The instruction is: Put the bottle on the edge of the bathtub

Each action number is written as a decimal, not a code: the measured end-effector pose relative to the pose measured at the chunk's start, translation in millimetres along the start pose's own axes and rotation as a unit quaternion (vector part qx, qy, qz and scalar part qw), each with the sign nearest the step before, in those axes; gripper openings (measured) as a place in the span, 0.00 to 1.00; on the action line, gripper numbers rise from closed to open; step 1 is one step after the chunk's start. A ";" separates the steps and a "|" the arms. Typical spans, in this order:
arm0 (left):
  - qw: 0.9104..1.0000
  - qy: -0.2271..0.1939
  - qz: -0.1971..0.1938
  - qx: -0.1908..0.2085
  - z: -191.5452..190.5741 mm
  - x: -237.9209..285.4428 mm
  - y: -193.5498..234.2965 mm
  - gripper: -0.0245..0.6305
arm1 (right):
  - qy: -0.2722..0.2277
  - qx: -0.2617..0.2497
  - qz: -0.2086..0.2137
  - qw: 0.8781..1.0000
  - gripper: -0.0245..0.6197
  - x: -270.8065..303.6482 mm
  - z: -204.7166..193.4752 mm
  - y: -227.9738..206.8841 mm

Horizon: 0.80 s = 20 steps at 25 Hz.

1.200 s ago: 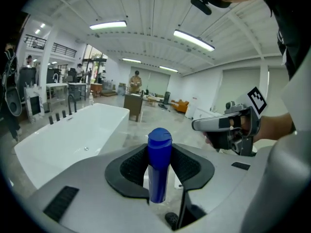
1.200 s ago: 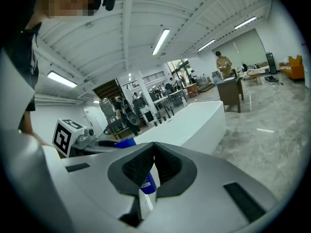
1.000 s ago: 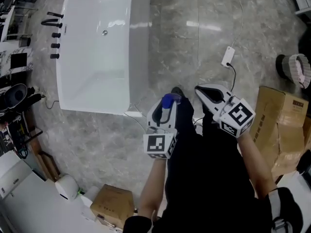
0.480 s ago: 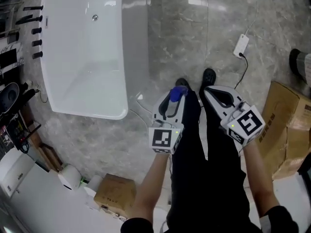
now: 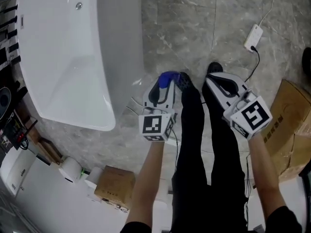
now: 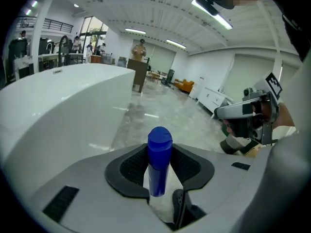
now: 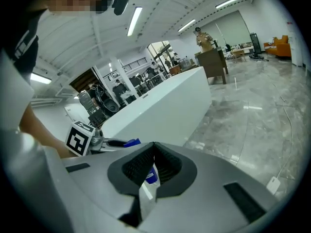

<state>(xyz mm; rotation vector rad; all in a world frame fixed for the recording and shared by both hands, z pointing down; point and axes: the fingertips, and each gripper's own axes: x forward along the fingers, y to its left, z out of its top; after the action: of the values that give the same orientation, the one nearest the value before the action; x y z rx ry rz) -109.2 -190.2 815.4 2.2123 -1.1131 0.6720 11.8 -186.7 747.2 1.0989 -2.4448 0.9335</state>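
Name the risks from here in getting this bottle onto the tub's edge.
1. The left gripper holds the slim blue bottle upright. Something that tall and narrow may topple when released.
2. The bathtub rim looks glossy, so the bottle might slide into the tub or onto the floor.
3. A white cable lies on the floor between the feet and the tub, a possible trip.

- Head view looks steeply down on left claw (image 5: 164,84), right claw (image 5: 217,83), and bathtub (image 5: 121,42) left of both.
- Claw views look closely along their jaws, sharing the bathtub.
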 end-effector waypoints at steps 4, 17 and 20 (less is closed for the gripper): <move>0.999 0.026 0.020 0.002 -40.8 36.3 27.0 0.26 | 0.012 0.007 -0.005 1.000 0.06 22.9 -32.7 -28.6; 0.994 0.076 0.075 -0.010 -141.0 143.6 96.7 0.26 | 0.038 -0.037 0.024 0.998 0.06 113.1 -95.2 -77.8; 0.993 0.083 0.086 -0.002 -156.1 165.2 114.9 0.26 | 0.038 -0.040 0.032 0.998 0.06 131.0 -108.8 -83.8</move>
<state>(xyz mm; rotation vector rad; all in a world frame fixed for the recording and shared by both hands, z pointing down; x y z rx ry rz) -145.3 -231.0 1064.1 2.0305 -1.2262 0.9066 -11.2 -227.9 931.0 0.9471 -2.4460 0.8714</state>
